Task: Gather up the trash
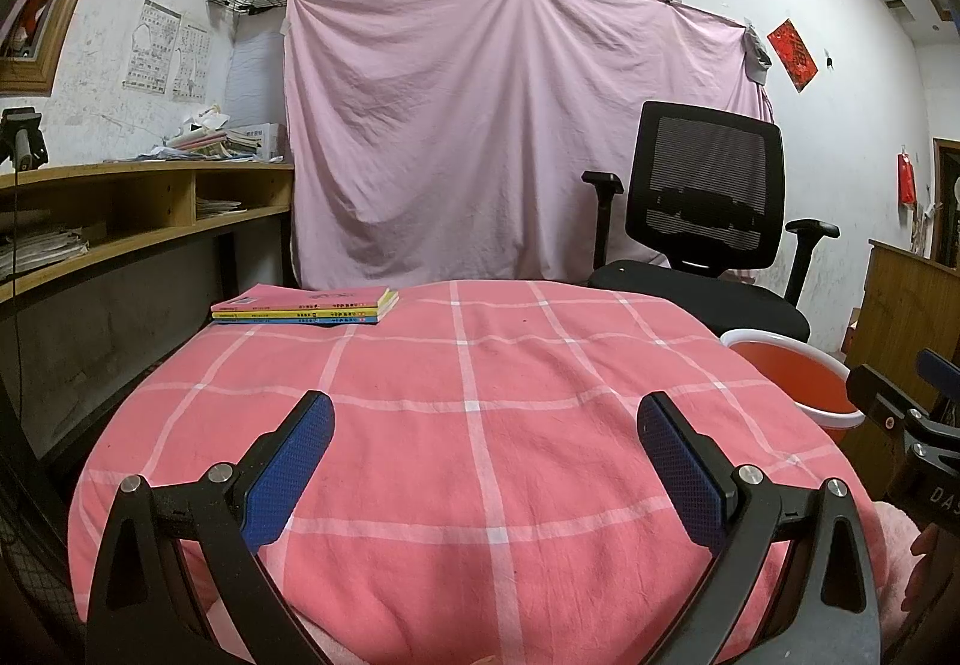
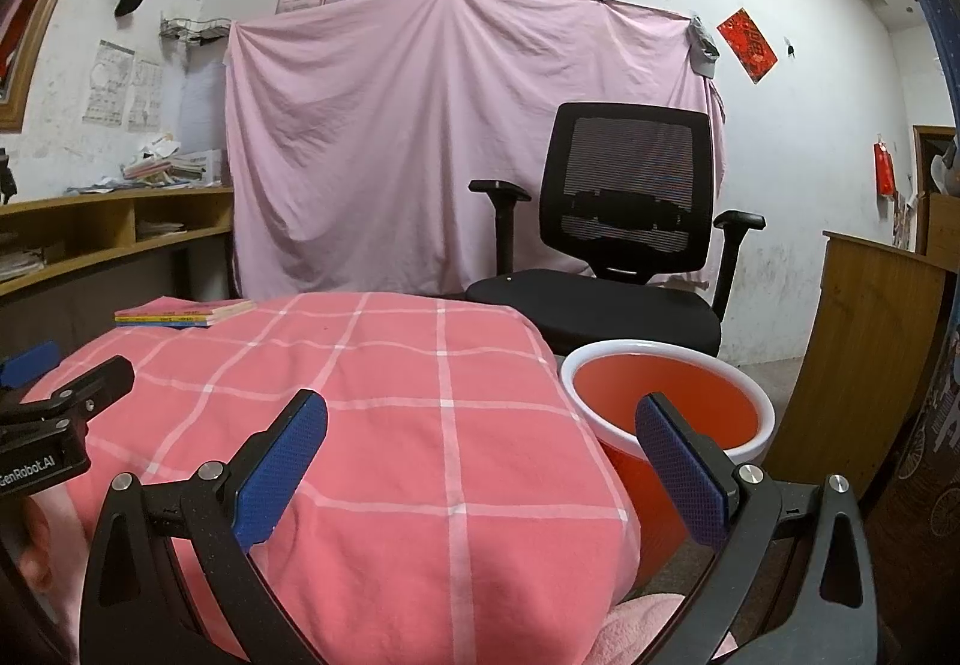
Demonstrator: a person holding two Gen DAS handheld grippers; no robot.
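Left wrist view shows the left tongs (image 1: 486,422) with their blue pads apart and nothing between them, poised over the table (image 1: 540,485) under its pink checked cloth. No trash shows on the cloth in either view; the only things on it are the stacked books (image 1: 306,305) at the far left corner. The red bucket (image 2: 666,401) stands on the floor just beside the table's right edge, and looks like the place for trash. I judge the collecting either done or not begun; the next move calls for finding a piece of litter first.

The right wrist view looks down into the bucket, whose visible inside is bare, and shows the right tongs (image 2: 480,422) likewise spread and holding nothing. The left view catches only the bucket's near rim, but more of the cloth.
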